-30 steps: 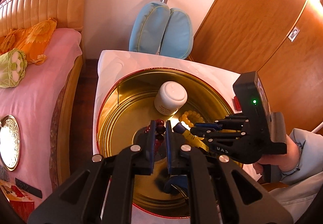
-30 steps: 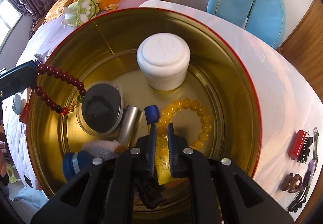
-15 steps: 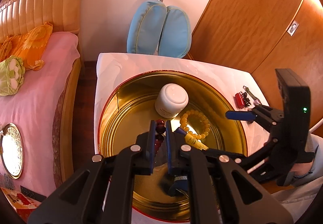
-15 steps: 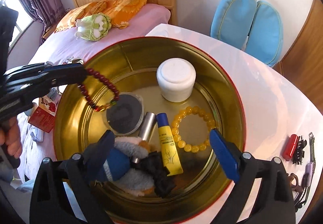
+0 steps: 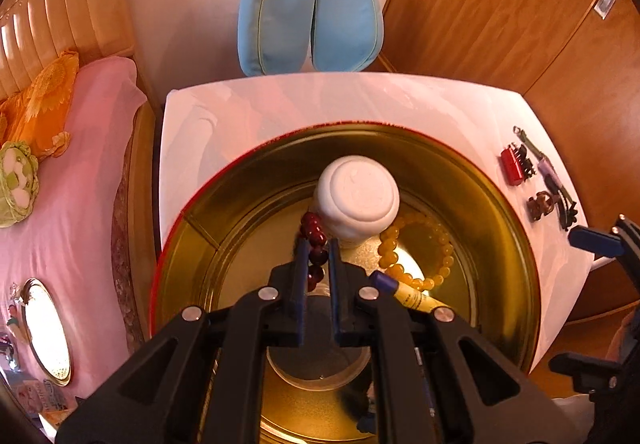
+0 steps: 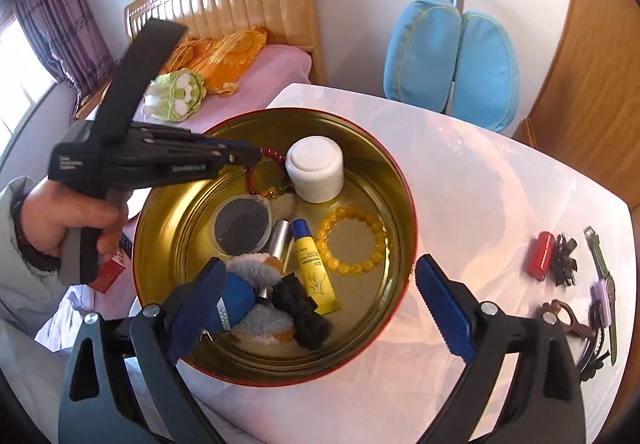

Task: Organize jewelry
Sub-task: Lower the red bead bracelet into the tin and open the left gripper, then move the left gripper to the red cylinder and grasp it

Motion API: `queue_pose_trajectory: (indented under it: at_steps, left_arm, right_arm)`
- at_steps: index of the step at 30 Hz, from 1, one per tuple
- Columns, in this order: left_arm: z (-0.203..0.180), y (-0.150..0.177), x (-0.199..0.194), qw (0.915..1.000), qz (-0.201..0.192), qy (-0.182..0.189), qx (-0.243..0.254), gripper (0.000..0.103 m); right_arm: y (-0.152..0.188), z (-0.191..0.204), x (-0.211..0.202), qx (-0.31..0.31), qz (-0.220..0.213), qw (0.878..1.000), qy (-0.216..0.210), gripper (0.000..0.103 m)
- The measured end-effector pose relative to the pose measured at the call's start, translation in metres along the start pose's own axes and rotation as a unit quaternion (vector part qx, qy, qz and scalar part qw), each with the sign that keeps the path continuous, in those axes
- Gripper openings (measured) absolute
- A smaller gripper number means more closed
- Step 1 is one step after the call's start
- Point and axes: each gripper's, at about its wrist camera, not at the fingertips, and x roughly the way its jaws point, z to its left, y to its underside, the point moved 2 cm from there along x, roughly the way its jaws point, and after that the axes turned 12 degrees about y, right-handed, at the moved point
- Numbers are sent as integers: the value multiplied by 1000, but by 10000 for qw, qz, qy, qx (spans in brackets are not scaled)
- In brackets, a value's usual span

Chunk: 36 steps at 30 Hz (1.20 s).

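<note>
A dark red bead bracelet (image 5: 316,244) is pinched in my left gripper (image 5: 318,256), which is shut on it. Its loop (image 6: 256,180) hangs inside the round gold tin (image 6: 400,180), just left of the white jar (image 6: 316,172). A yellow bead bracelet (image 6: 352,240) lies flat on the tin's floor, to the right of the yellow tube (image 6: 314,268). My right gripper (image 6: 316,284) hovers above the tin's near side, open wide with nothing between its blue pads (image 6: 440,308). One of those pads (image 5: 592,240) shows at the right edge of the left wrist view.
Also in the tin are a round black-lidded box (image 6: 240,224), a silver tube (image 6: 280,240), a plush toy (image 6: 248,296) and a black scrunchie (image 6: 300,308). A red clip (image 6: 540,256), hair clips (image 6: 564,260) and a watch (image 6: 600,268) lie on the white table (image 6: 480,184). A pink bed (image 5: 80,184) stands to the left.
My right gripper opened wide and drew back up off the yellow bracelet, which stays in the tin. My left gripper carried the red bracelet down and across to the white jar.
</note>
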Motion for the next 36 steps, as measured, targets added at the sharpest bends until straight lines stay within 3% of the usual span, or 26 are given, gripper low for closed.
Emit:
queue_pose_trajectory:
  at_steps: [5,6,7,9,12,16,20,25,27,31,36]
  left_arm:
    - [0,5,17,9993,328,-144,66,12]
    - [0,6,18,9992,349,-197,70,21]
    - [0,5,19,9991,346,-216,78,40]
    - [-1,5,18,9995,287,-101,63,63]
    - [-1,5,14,9997,175,128,-67,69]
    - [-2,8,2,10000,39,0,-31,79]
    - [-8,13,-10,9997,19,-204,152,81]
    - [-19,20,-22,9995,-8,9,310,81]
    - [-29,19,-27,9986,-153,265,422,81]
    - [-66,18,-30,9874,-437,1266,846,81]
    - [-124,13,-24,9770,-331,1586,1383,81]
  right_arm:
    - [6,-8,0,160,52,9999,-36,96]
    - [6,-8,0,165,58,9998,-34,96]
    - [6,-9,0,170,63,9998,-38,96]
    - [7,-9,-1,178,67,9998,-49,96]
    - [7,-10,-2,183,66,9998,-52,96]
    - [4,-7,-3,129,39,9999,-79,96]
    - [1,0,-2,45,59,9999,-74,96]
    - [7,1,-10,267,50,9996,21,96]
    - [16,-5,-12,460,127,9987,162,96]
    - [43,-35,-19,1250,380,9901,515,96]
    - [69,-84,-34,2115,406,9734,788,96]
